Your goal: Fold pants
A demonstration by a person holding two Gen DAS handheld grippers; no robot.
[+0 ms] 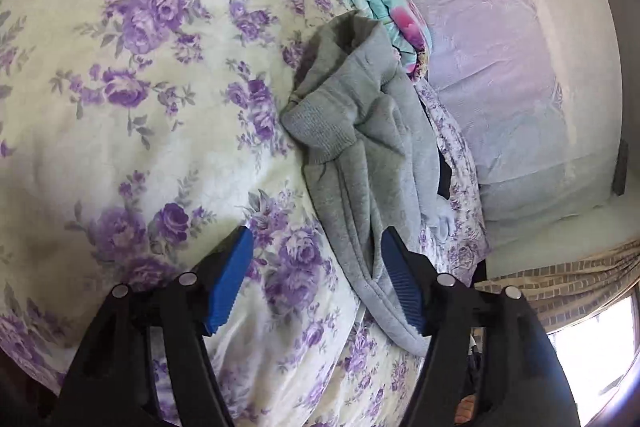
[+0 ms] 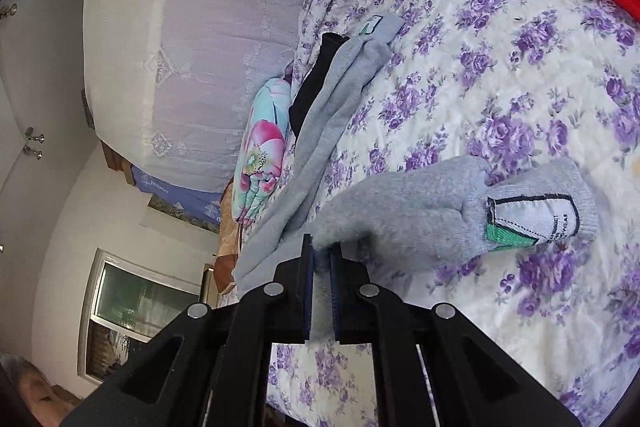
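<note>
Gripping grey sweatpants (image 2: 400,215) on a floral bedspread (image 2: 500,67), readying a fold.

Pinching a fleecy edge between the nearly closed fingers of the right gripper (image 2: 322,251), likely for lifting it across; hovering with the left gripper (image 1: 316,267) spread wide and empty over the bunched legs near the bed's right edge, probably poised to catch hold beside the ribbed cuff (image 1: 320,127).

From the left wrist we look forward between our left tongs (image 1: 316,283), close above the floral bed cover (image 1: 132,115), toward the white lace curtain (image 1: 480,39). From the right wrist we look along our right tongs (image 2: 322,255), just as near the cover (image 2: 500,67), rolled sideways, with the curtain (image 2: 200,39) at left. Both views share the cover, the grey pants (image 1: 360,131) (image 2: 400,219), the turquoise quilt (image 1: 372,7) (image 2: 264,147) and the curtain.
</note>
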